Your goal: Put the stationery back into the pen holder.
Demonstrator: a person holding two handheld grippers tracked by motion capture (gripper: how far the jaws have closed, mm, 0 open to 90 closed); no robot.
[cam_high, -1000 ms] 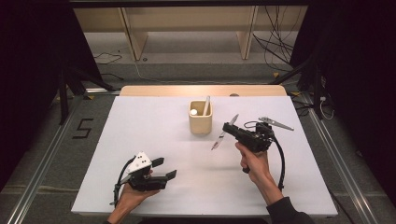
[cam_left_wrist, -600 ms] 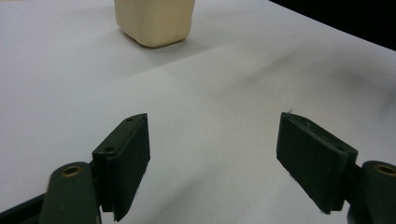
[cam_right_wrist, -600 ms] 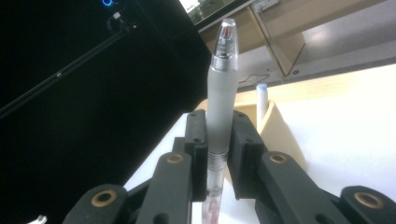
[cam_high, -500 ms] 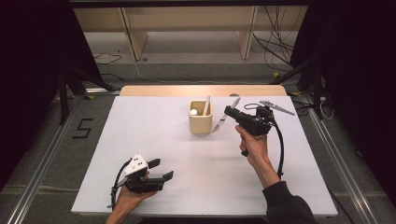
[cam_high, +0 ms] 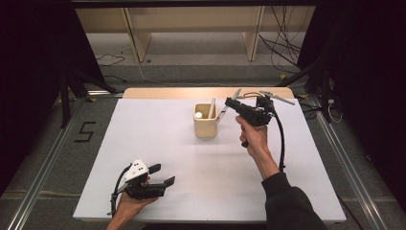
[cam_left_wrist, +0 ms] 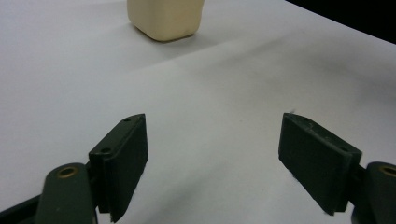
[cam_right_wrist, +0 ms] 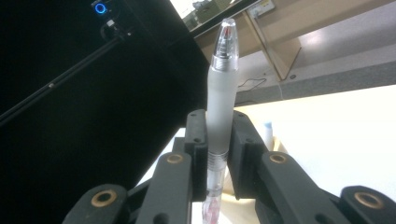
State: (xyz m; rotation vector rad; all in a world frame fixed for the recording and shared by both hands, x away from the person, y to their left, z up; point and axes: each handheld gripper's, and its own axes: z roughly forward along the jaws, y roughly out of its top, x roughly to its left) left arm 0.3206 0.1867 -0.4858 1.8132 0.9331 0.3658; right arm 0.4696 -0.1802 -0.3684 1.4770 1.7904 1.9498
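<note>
One cream cup (cam_high: 205, 125) stands on the white table (cam_high: 143, 143), holding two items; one pen (cam_right_wrist: 220, 93) is clamped between the jaws of the right gripper (cam_high: 230, 104), raised just beside the cup's right rim. The left gripper (cam_high: 160, 175), jaws spread with nothing between them, rests near the table's front edge, with broad bare surface between it and the cup.

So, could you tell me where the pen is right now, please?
High view: the pen is clamped in the right hand-held gripper, above the table just right of the beige cup.

Bright table (cam_high: 143, 143) under overhead light, dark surroundings (soft shadows, slight blur).
</note>
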